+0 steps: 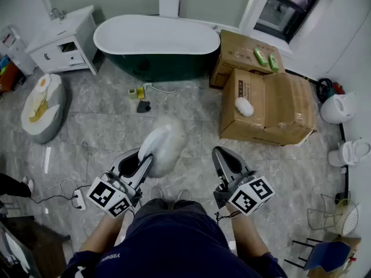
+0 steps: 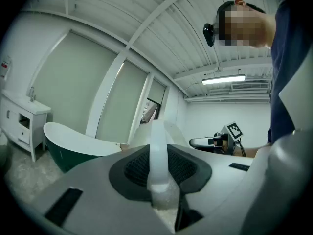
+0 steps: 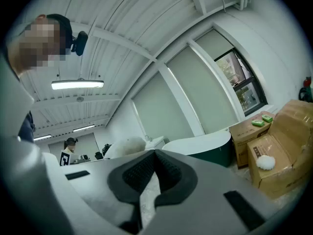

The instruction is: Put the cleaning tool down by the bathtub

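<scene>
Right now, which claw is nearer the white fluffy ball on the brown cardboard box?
Right. The right claw sits slightly left of the white fluffy ball, nearer the person; the left claw, gripping the fluffy white cleaning tool, is farther left.

We see a fluffy white cleaning tool (image 1: 164, 145) with a smooth translucent plastic handle (image 2: 158, 155), a glossy bathtub (image 1: 156, 36), matt brown cardboard boxes (image 1: 278, 106), and a marbled grey tile floor (image 1: 98, 120).

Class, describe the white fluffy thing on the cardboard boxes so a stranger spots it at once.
Find the dark green bathtub by the far wall, then look to its right. On the nearer cardboard box lies a small white puff. Unlike the two green items on the farther box, it is round and furry.
</scene>
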